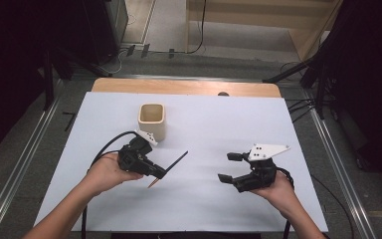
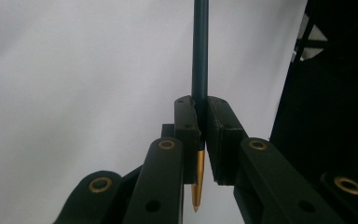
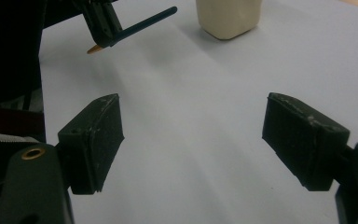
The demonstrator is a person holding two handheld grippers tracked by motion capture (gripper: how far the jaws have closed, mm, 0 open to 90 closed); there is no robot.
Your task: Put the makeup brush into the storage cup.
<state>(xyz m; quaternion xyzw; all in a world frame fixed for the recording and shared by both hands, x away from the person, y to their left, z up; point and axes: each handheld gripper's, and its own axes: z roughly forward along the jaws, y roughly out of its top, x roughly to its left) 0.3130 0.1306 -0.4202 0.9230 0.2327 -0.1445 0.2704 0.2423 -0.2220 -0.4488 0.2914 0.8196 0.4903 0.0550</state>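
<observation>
The bench (image 1: pixel 189 87) is made of light wood, and a big white sheet (image 1: pixel 199 199) covers most of its top. Around it lies a grey floor (image 1: pixel 25 164) with metal rails (image 1: pixel 20 167) along both sides. Behind the bench stands pale wooden furniture (image 1: pixel 278 15), and black cables (image 1: pixel 298 105) lie on the floor.

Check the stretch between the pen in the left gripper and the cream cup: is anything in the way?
Nothing visible is. The left gripper is shut on the dark pen, held above the white table sheet. The cream cup stands just behind it, mouth open, with bare sheet between. The right gripper is open, off to the side.
</observation>
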